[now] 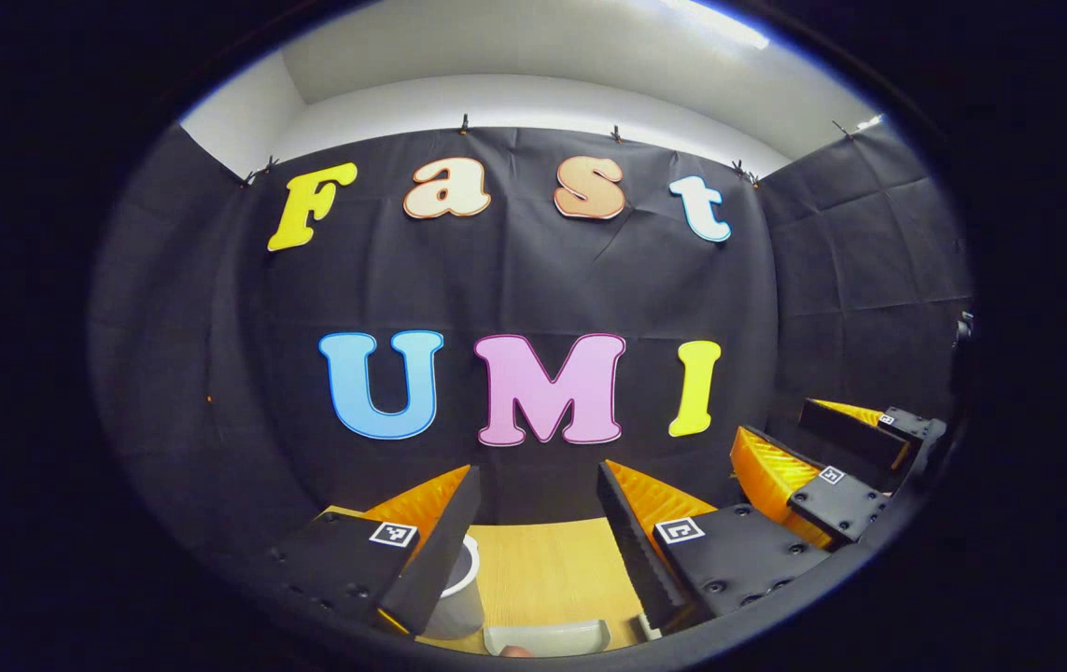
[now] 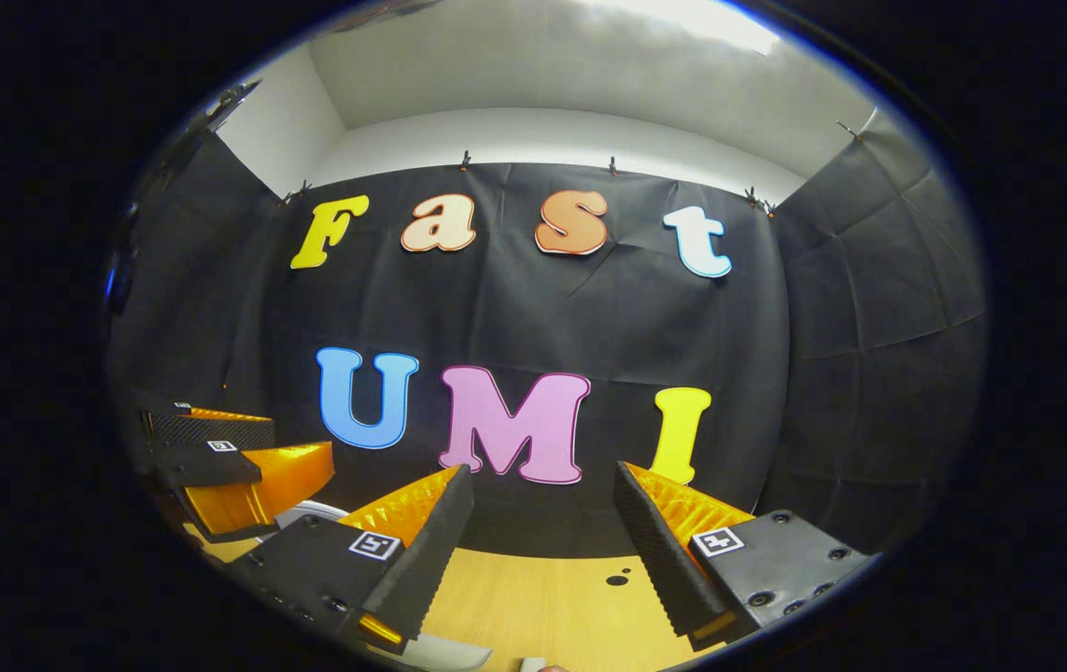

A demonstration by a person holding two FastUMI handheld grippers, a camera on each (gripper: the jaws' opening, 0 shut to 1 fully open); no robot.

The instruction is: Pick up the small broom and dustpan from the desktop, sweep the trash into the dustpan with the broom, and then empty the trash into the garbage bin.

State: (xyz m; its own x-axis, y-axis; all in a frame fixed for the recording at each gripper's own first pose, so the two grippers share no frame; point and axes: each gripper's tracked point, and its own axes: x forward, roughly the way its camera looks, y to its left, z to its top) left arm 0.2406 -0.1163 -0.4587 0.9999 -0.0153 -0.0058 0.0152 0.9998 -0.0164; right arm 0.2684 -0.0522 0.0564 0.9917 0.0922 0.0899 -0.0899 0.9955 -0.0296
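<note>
Although only a pale grey plastic edge, probably the dustpan (image 1: 547, 637), showed at 6 o'clock of the left gripper view, I judged it light, stiff and a little slippery, best taken by its handle, which was hidden. The broom could not be told. The left gripper (image 1: 533, 523) was held level above the light wooden desktop (image 1: 542, 569), its jaws wide apart and empty. A white round bin (image 1: 463, 583) stood at 7 o'clock. The right gripper (image 2: 542, 546) was also level, jaws wide and empty, beside the left one, near but apart.
</note>
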